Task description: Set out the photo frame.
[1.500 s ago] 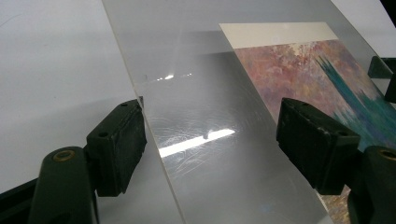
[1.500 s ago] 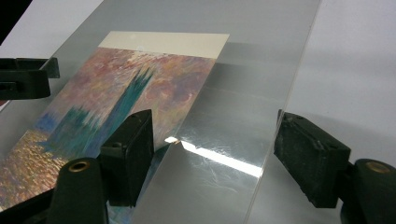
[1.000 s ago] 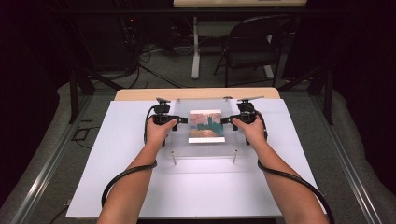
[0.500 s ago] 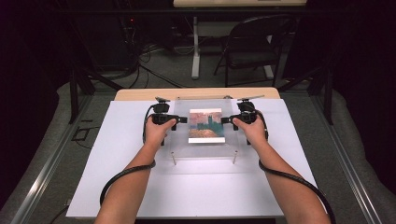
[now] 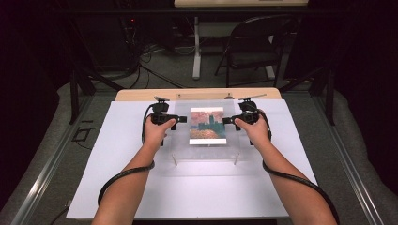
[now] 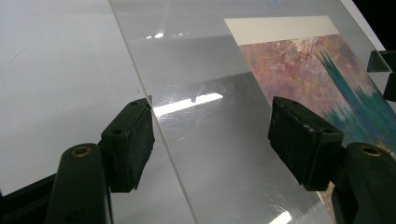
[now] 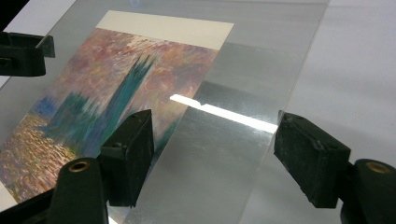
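A clear acrylic sheet [image 5: 206, 153] stands on short pegs on the white table, with a print of a painting [image 5: 207, 125] in pink, teal and orange showing through it. My left gripper [image 5: 180, 119] is at the sheet's left edge. In the left gripper view its jaws [image 6: 212, 135] stand apart and have just been closing; one pad is beside the sheet's edge [image 6: 140, 88], the other over the sheet near the print [image 6: 317, 79]. My right gripper [image 5: 227, 120] mirrors it at the right edge, its jaws [image 7: 212, 149] wide across the sheet's edge [image 7: 299, 79] beside the print [image 7: 107, 88].
A white board [image 5: 117, 178] covers the table, with a strip of wood [image 5: 141, 94] bare at the far side. Behind it stand a folding chair [image 5: 256, 47] and a table leg [image 5: 196, 47], with cables on the floor. Metal rails [image 5: 51, 159] run along both sides.
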The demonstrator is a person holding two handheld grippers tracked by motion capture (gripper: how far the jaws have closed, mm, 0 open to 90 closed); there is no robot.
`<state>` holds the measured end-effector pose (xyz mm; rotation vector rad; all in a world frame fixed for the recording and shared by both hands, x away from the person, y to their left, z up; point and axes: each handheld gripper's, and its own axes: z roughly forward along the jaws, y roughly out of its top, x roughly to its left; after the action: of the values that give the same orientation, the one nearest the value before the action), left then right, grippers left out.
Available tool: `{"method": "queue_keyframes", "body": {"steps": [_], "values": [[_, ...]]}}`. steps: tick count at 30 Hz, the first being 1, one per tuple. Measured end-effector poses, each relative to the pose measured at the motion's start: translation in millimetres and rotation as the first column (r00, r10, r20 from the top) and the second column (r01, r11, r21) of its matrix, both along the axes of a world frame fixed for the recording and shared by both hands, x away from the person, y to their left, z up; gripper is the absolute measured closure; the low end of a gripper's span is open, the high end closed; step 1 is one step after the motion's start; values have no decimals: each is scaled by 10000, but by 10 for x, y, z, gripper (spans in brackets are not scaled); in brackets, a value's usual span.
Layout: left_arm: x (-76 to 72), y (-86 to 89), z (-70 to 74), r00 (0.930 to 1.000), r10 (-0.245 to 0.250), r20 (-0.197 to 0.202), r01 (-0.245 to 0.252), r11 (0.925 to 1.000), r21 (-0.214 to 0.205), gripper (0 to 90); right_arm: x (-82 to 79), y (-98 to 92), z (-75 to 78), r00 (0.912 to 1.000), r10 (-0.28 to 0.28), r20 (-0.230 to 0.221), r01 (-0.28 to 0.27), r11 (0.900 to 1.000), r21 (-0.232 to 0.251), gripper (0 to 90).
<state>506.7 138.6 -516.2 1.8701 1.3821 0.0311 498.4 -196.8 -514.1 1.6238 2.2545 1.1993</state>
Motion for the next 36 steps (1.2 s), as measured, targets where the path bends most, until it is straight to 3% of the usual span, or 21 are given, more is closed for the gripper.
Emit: {"method": "queue_keyframes", "body": {"steps": [27,36], "values": [[-111,77,161,9987,-180,467,187,9997,-142,407,-121,10,181,9991,253,348,-236,9985,-495,292],[-194,107,274,9964,-349,773,354,9994,-53,442,-209,14,286,9964,470,701,-416,9961,-774,308]]}}
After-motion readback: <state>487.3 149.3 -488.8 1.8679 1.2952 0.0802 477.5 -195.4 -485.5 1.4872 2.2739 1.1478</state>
